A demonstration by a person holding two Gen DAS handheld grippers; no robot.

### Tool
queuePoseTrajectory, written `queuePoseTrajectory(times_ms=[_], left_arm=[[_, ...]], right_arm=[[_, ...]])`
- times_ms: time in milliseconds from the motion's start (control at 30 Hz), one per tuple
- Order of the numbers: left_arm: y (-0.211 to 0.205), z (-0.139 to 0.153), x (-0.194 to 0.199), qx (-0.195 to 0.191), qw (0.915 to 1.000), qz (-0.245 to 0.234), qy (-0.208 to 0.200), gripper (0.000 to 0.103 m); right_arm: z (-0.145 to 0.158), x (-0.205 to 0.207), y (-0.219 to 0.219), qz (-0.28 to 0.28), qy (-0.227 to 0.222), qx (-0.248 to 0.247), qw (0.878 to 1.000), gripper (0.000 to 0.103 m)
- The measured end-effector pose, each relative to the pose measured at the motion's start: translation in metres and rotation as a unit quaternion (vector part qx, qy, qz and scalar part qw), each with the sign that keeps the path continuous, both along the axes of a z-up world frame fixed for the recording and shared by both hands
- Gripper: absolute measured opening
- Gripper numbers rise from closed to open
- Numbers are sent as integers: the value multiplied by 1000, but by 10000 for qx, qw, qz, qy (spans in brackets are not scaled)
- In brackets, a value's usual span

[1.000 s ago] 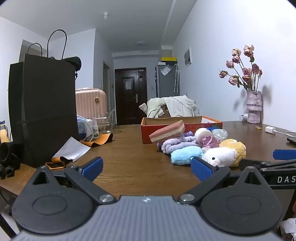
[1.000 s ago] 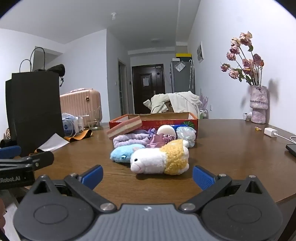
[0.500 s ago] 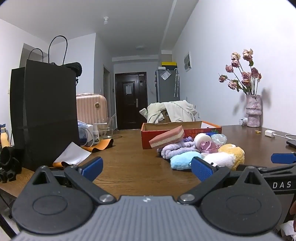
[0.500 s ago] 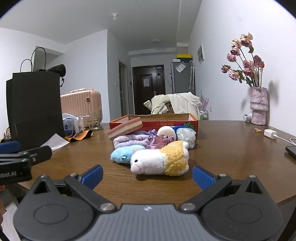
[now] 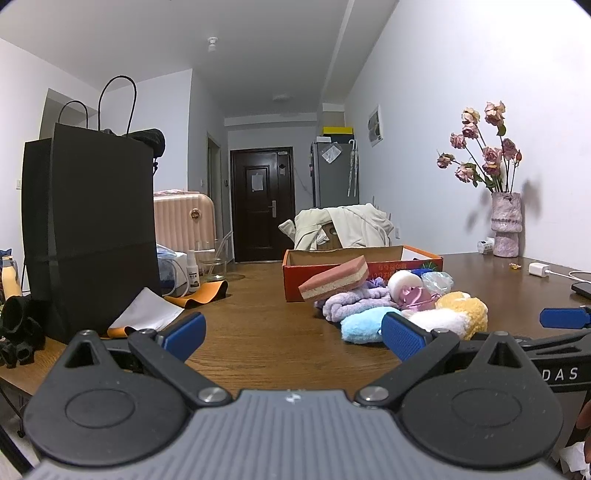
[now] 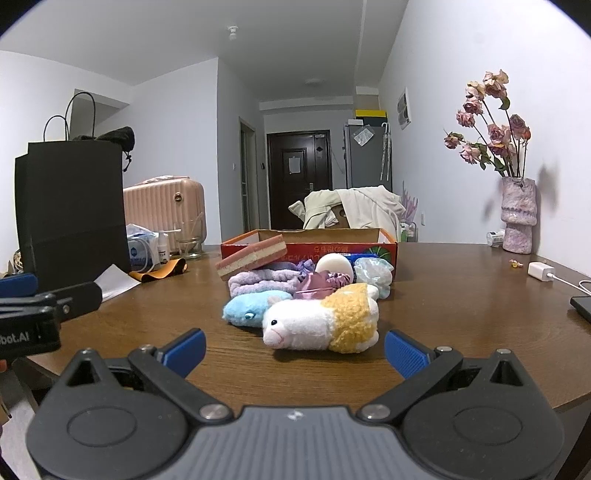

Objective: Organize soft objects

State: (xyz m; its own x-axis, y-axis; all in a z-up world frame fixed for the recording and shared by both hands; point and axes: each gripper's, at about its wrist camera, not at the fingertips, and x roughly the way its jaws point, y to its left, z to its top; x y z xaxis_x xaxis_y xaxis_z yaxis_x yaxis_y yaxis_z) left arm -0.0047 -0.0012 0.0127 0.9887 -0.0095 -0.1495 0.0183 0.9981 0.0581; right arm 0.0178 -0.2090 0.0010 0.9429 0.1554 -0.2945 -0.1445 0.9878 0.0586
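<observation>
On wood-grain table [image 6: 461, 295], lying fluffy white-and-yellow plush sheep [image 6: 321, 321] beside blue plush [image 6: 247, 308]; hovering, both left gripper [image 5: 291, 334] and right gripper [image 6: 295, 349] spread wide, gripping nothing.

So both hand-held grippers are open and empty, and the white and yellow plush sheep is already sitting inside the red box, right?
Not quite. The white and yellow plush sheep lies on the table in front of the red box, as the right wrist view shows. Both hand-held grippers are open and empty.

walls white | door [image 6: 299, 177] dark, end of hallway | table [image 6: 461, 295] brown wood | ceiling lamp [image 6: 233, 32]
</observation>
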Motion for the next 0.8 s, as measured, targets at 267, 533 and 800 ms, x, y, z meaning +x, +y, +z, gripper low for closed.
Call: queuePoseTrajectory(times_ms=[267, 533, 800], left_arm=[[1, 0, -2, -2, 10000, -16, 2, 103], [1, -2, -4, -49, 10000, -50, 10, 103], [0, 0, -5, -30, 10000, -75, 6, 103]], right_arm=[[0, -1, -2, -13, -15, 20, 10000, 103], [0, -2, -2, -41, -7, 28, 10000, 103], [2, -2, -3, -58, -10, 48, 10000, 103]])
